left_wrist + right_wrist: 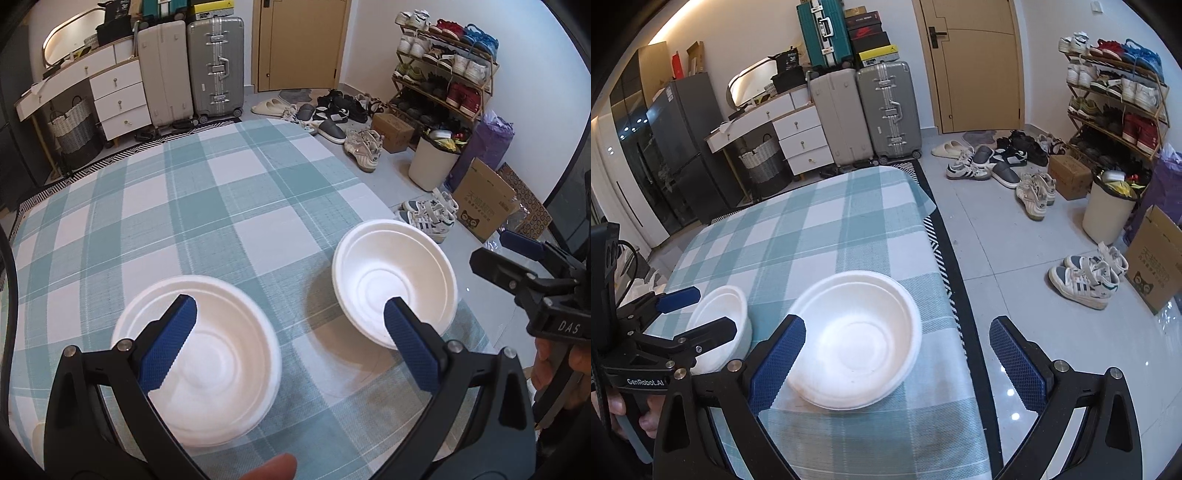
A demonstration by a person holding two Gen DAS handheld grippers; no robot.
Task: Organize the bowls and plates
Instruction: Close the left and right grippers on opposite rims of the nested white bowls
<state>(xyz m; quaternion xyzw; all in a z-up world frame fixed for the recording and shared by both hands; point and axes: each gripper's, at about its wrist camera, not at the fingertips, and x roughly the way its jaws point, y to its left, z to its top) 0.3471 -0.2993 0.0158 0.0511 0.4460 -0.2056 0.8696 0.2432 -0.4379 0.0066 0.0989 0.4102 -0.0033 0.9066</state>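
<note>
Two white foam bowls stand upright on the checked tablecloth point(207, 206). In the left wrist view the left bowl point(221, 362) lies under my open left gripper point(291, 325), and the right bowl point(395, 277) sits near the table's right edge, touching nothing. My right gripper point(517, 254) shows at the far right, open and empty. In the right wrist view my right gripper point(897, 343) is open above the right bowl point(860, 339); its left finger overlaps the bowl's rim. The left bowl point(724, 325) sits beside my left gripper point(690, 310).
The table's right edge point(945, 295) drops to a tiled floor with a striped rug. Beyond it are loose shoes point(1086, 277), a cardboard box point(1156, 262), a white bin point(1108, 206) and a shoe rack point(1115, 99). Suitcases point(864, 114) and a dresser point(775, 125) stand behind the table.
</note>
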